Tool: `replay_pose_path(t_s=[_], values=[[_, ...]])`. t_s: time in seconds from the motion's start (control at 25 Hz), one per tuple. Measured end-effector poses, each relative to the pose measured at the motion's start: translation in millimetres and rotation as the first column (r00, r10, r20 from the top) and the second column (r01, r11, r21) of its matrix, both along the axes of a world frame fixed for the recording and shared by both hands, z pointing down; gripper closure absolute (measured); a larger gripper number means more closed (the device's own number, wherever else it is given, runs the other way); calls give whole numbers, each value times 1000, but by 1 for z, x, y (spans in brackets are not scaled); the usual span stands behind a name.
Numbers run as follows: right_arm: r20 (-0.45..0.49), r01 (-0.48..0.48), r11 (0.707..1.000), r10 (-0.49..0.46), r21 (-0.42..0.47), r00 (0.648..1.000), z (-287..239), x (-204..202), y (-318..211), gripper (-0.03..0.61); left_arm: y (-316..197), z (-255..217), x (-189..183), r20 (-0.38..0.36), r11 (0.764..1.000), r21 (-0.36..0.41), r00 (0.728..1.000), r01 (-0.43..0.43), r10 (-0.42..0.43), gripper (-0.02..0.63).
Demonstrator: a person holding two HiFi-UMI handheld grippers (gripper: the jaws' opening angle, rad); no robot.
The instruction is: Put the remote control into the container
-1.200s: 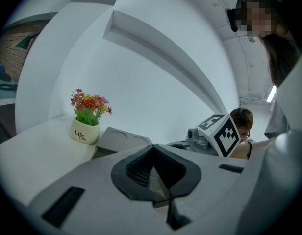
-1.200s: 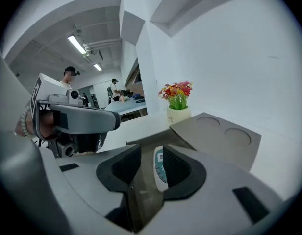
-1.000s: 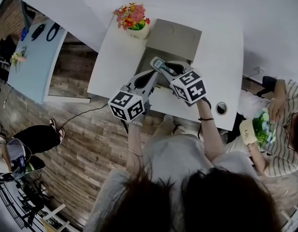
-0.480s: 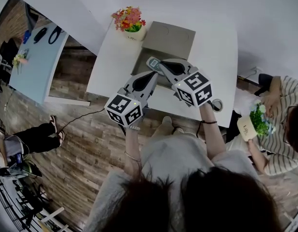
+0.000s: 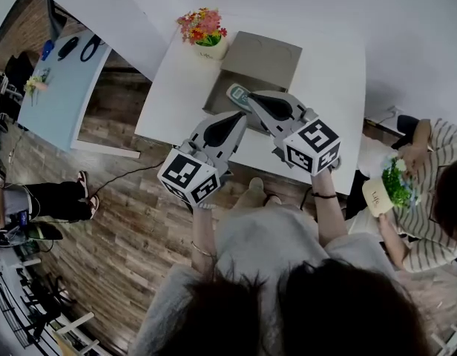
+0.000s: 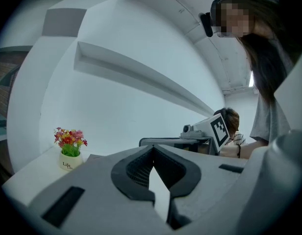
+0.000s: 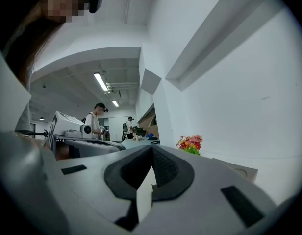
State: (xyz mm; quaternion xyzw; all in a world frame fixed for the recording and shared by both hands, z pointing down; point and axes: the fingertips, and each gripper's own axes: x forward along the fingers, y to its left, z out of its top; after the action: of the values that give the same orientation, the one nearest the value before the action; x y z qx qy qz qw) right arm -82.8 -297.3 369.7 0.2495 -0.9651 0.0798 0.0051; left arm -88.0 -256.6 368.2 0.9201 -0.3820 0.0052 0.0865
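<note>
The grey remote control lies in the darker front part of the grey container on the white table; from above I cannot tell how deep it sits. My right gripper points at the remote's near end with its jaws shut and nothing seen between them. In its own view the right gripper looks over the table at the wall, and the remote is hidden below. My left gripper hovers beside it, also shut and empty.
A white pot of red and yellow flowers stands at the table's far left corner, next to the container. A seated person holding a potted plant is to the right. A light-blue table stands to the left across the wooden floor.
The right gripper's jaws have closed and it has drawn back toward me. The remote stays at the container. The left gripper has also pulled back a little.
</note>
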Motion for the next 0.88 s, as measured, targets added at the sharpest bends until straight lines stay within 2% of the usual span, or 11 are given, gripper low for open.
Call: replay_pose_path(t_s=[0.2, 0.88], values=[[0, 27, 998, -27, 49, 1000, -6, 2, 17, 580, 15, -5, 6, -7, 1000, 9, 1000, 1, -1, 611], [30, 37, 995, -40, 89, 999, -10, 18, 33, 580, 25, -11, 21, -23, 999, 49, 1000, -8, 9, 611]])
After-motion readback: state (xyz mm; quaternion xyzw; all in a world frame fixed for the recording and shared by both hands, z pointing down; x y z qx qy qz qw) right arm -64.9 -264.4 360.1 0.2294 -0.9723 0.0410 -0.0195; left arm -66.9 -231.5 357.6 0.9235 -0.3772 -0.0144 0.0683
